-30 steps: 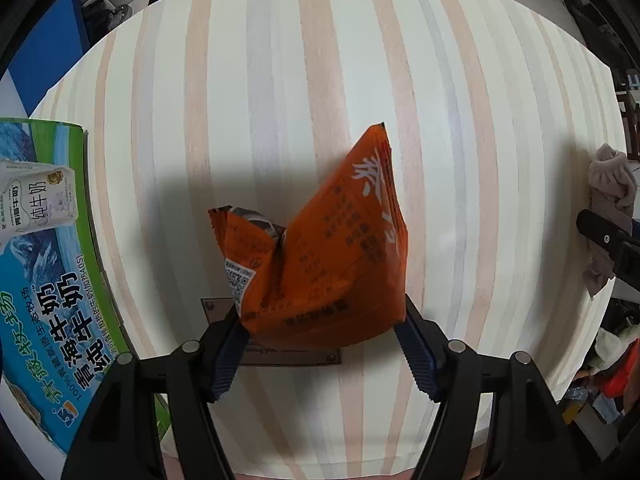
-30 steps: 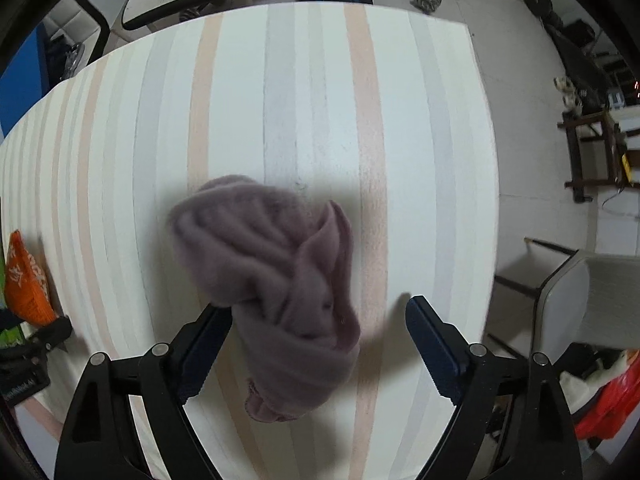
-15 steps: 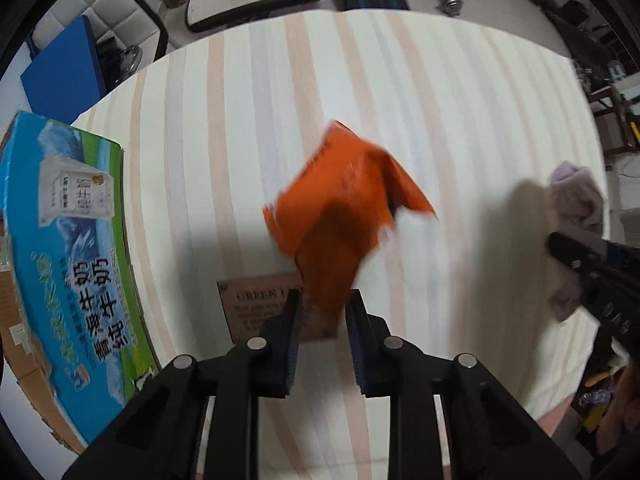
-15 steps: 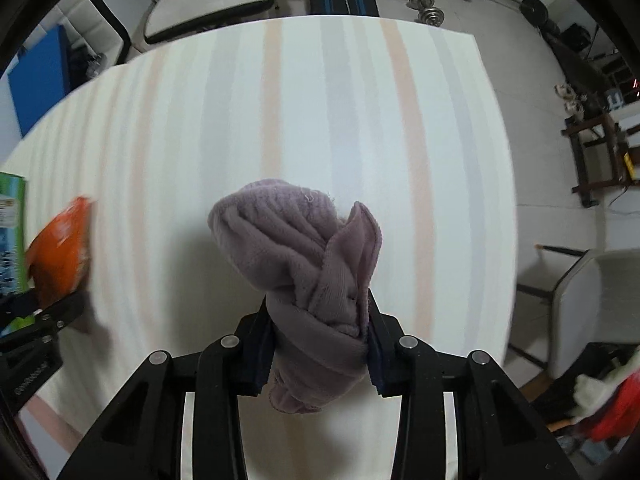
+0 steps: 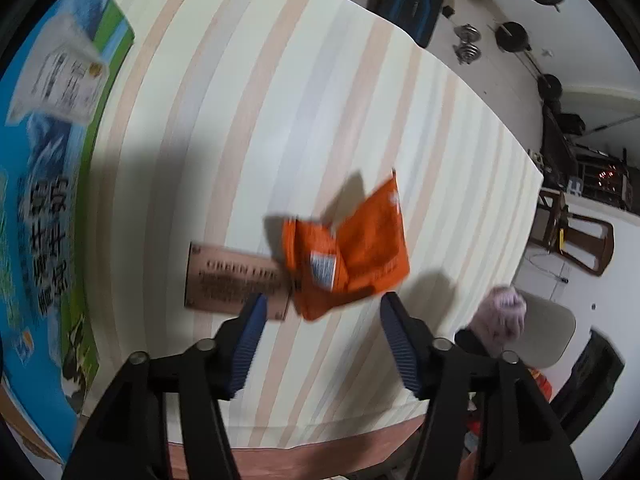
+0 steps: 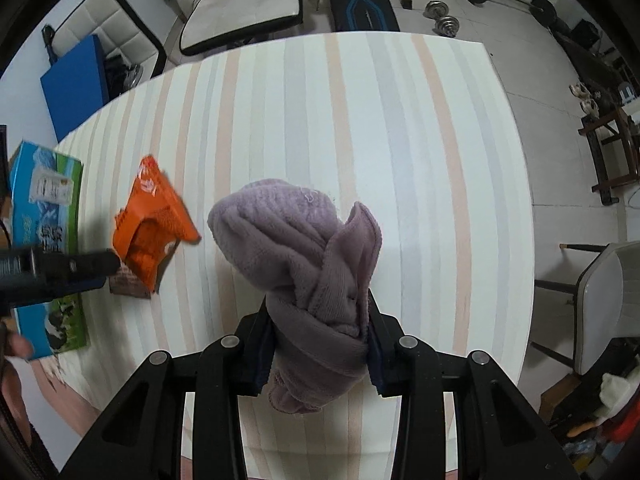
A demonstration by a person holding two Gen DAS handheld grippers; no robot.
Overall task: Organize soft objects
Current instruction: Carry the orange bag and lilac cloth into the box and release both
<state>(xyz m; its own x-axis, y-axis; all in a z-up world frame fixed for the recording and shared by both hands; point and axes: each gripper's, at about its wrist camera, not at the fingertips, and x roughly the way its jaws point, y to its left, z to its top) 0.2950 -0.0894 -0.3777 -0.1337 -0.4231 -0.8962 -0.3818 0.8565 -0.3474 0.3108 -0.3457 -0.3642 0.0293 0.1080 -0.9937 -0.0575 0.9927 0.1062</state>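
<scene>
Striped table (image 6: 400,128) filled both views; tiled floor beyond its far edge, with sofa (image 6: 240,8), bench (image 6: 360,4), dumbbells (image 6: 442,16). Chair (image 6: 604,300) off table's right edge. Milk box (image 5: 44,184) at table's left edge. Purple towel (image 6: 304,264) over table's near middle, right gripper (image 6: 318,348) clamped tight on it. Orange packet (image 5: 348,252) blurred, left of towel, over brown plaque (image 5: 228,276). Left gripper (image 5: 320,336) spread wide, gripping nothing, packet just ahead of fingers.

Black hand-held gripper (image 5: 320,318), ribbed blue finger pads (image 5: 250,330), silver pivot screws, angular black arms
</scene>
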